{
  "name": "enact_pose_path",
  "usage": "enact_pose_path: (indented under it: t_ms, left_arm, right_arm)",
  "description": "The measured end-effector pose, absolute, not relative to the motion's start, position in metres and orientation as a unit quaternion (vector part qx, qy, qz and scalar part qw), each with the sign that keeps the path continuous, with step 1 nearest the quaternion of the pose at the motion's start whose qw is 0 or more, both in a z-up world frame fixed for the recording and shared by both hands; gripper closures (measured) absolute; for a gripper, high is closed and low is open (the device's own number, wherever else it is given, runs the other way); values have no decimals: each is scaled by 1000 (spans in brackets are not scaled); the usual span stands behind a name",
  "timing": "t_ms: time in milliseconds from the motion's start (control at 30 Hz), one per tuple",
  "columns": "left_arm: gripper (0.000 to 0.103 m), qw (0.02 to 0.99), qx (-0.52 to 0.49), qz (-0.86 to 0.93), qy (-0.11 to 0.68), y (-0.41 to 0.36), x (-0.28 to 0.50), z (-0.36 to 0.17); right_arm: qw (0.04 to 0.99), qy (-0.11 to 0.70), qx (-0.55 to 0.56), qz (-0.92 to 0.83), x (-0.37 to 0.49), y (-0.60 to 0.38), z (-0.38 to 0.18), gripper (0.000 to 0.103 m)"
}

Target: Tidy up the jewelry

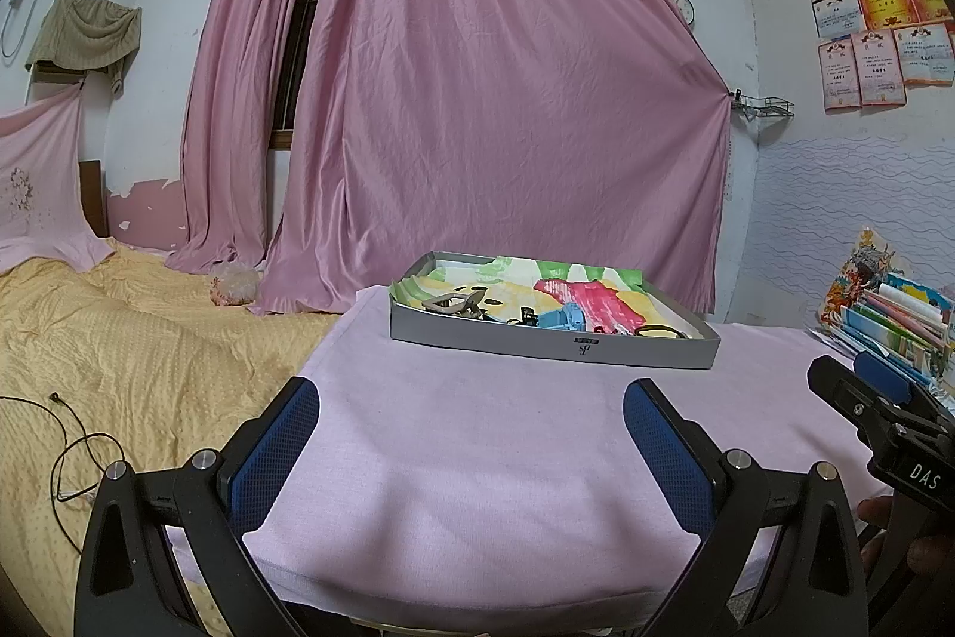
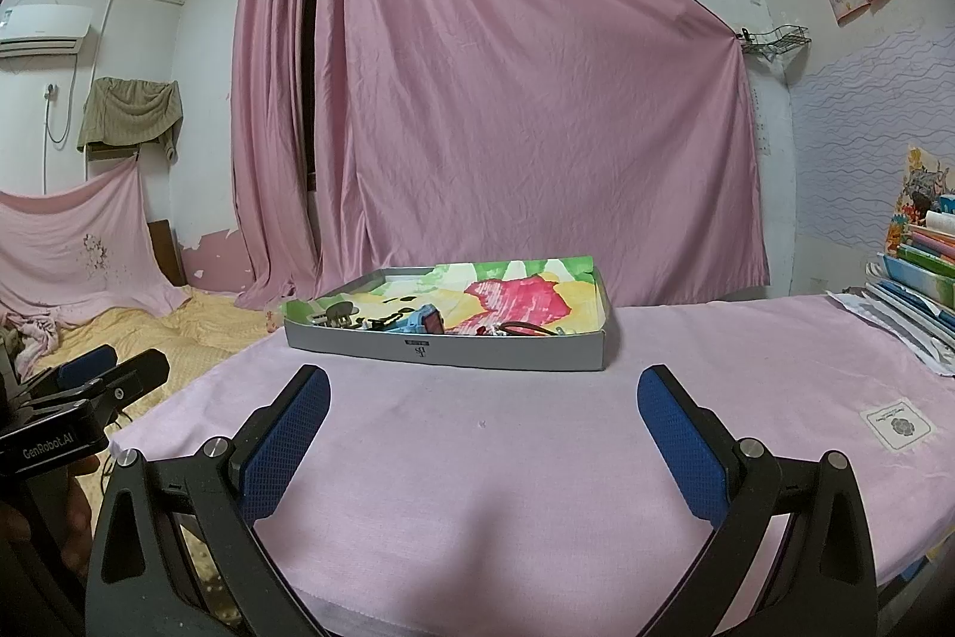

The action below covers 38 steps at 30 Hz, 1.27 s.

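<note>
1. A table draped in a pink cloth [image 2: 477,458] is seen, with a shallow grey box [image 1: 555,338] set toward its far side.
2. Both tools are held over the near edge, well apart from the box — the left gripper [image 1: 471,452] and right gripper [image 2: 483,440] spread wide, nothing between the pads.
3. Inside the box, small jewelry pieces lie jumbled: a beige clip [image 1: 450,305], a blue clip [image 1: 564,319], a dark band [image 1: 659,332]. They are judged light, stiff and slippery — best pinched across the body.

Tray [image 1: 552,343] on table [image 1: 477,458], clips [image 1: 558,319] inside; bed [image 1: 119,338] left; books [image 1: 895,320] right
</note>
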<state>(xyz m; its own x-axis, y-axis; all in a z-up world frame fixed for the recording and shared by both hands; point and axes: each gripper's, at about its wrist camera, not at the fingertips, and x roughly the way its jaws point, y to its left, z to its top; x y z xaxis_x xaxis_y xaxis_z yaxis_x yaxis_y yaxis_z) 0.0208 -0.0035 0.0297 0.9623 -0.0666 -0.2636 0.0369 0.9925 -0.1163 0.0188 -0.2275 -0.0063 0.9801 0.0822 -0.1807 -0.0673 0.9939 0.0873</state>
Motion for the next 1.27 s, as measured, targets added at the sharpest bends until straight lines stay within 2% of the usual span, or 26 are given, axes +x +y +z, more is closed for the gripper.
enact_pose_path:
  t_ms: [1267]
  left_arm:
    - [1, 987, -48, -1, 154, -2, 24, 25]
  right_arm:
    - [994, 96, 41, 35, 20, -229, -10, 2]
